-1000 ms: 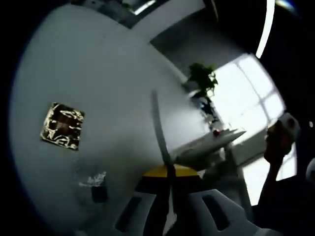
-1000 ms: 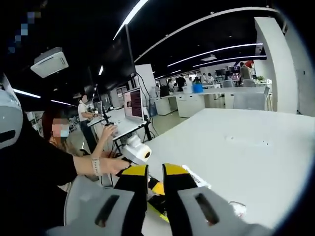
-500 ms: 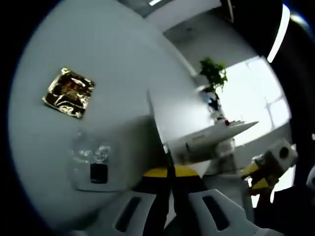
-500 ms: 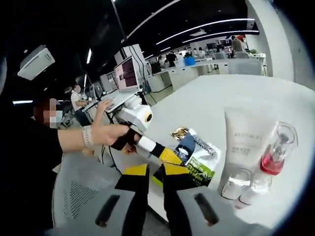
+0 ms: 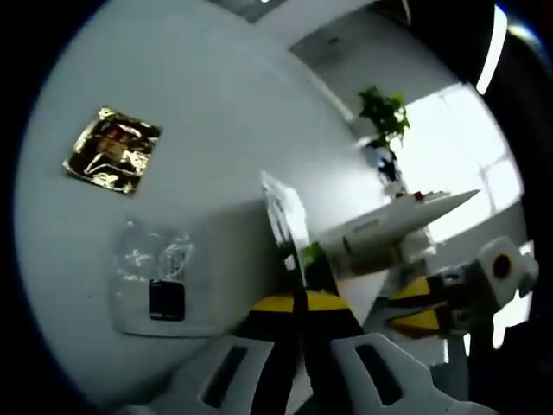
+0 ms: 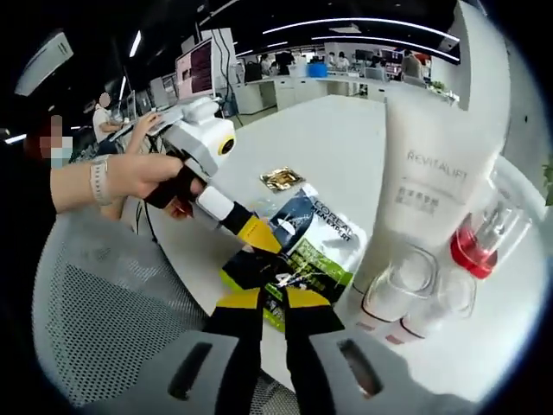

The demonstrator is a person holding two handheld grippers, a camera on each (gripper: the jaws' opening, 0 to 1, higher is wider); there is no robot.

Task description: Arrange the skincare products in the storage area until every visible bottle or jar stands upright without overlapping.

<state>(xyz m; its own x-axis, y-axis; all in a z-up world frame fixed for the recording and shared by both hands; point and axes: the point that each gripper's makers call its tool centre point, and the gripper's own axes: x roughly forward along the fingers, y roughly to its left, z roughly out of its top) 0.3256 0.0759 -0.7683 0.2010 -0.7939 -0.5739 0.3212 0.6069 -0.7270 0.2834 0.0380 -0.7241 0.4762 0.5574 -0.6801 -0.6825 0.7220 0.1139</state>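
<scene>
Left gripper [image 6: 252, 251] jaws apparently nipping the sachet pack [image 6: 304, 252]; right gripper [image 6: 273, 304] jaws together, empty

Left gripper [image 6: 259, 251] covers part of the pouch [image 6: 315, 255]; tube [image 6: 432, 186] hides the bottle [image 6: 484, 238] base; clear packet [image 5: 155, 277] print is unreadable.

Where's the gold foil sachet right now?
In the right gripper view the gold foil sachet lies flat on the white table, just beyond the green-and-white packet. In the left gripper view it sits upper left, above a clear packet.
</scene>
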